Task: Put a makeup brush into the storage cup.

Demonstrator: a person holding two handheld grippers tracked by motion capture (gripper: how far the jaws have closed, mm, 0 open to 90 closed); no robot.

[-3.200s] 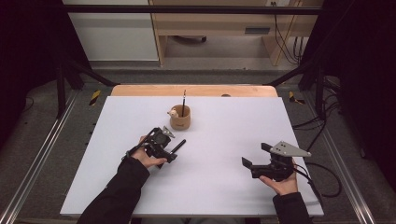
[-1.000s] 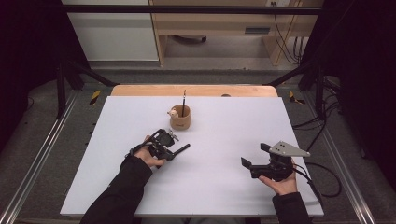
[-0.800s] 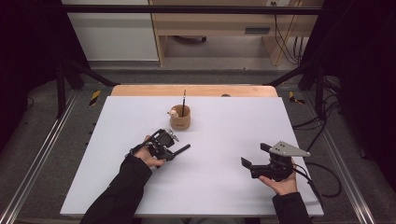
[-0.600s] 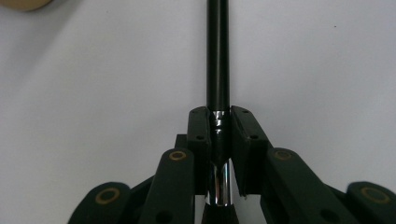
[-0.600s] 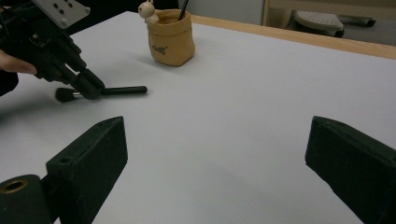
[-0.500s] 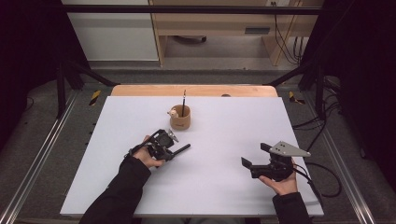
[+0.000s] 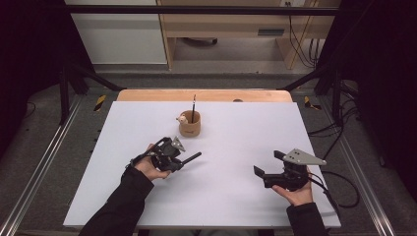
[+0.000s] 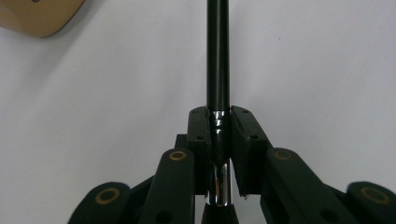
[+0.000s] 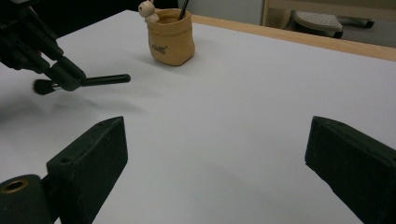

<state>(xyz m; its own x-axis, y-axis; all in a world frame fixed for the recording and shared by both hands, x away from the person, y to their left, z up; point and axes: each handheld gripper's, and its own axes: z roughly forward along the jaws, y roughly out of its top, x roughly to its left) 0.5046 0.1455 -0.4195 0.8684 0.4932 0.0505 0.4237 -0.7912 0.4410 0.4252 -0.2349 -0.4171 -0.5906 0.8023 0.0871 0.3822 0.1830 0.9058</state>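
The left gripper (image 7: 181, 160) has its jaws clamped tight, while the right gripper (image 7: 268, 164) rests with jaws spread wide.

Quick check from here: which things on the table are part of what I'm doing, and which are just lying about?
In the job:
- brush, clamped in the left gripper
- tan cup, with another brush standing in it

Lying about:
- right gripper, open and holding nothing
- yellow-black markers beside the table

We see a white table (image 7: 236, 206) with a wooden edge (image 7: 147, 95) at the far side, and yellow-black tape (image 7: 100, 102) on the grey floor (image 7: 39, 147).
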